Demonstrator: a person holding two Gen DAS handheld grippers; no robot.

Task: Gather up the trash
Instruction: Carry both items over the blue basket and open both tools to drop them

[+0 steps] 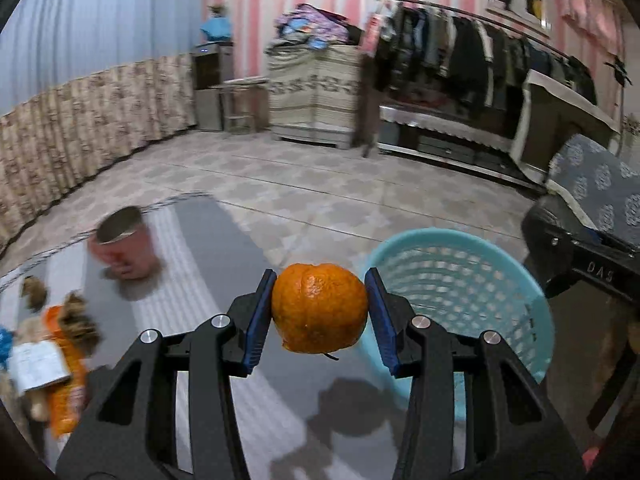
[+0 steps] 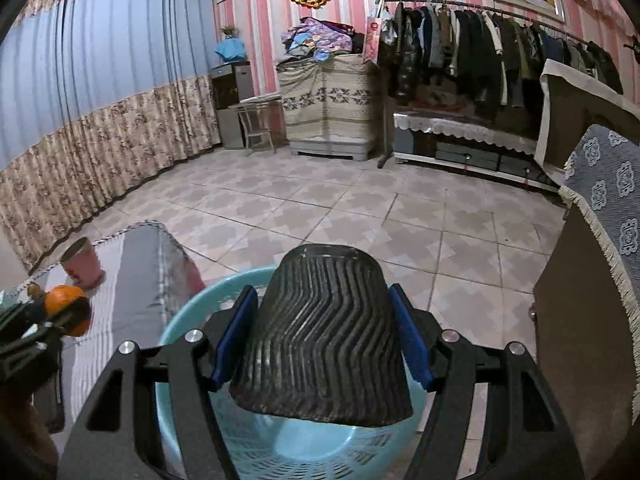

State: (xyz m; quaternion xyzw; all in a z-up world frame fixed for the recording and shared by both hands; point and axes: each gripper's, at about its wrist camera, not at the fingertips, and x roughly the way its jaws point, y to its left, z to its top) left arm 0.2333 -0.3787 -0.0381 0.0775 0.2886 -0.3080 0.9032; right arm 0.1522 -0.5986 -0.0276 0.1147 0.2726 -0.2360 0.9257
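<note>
Orange (image 1: 319, 308) clenched in left gripper (image 1: 320, 312) above the table edge (image 1: 248, 396), beside the basket's rim (image 1: 404, 236); right gripper (image 2: 322, 334) grasps ribbed black cup (image 2: 322, 344) over the basket (image 2: 280, 452).

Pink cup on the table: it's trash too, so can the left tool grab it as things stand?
Probably not yet: the left tool is shut on the orange, so nothing can take the pink cup until that drops in the basket.

Left gripper (image 1: 320, 312), right gripper (image 2: 320, 340) apparently clamped
</note>
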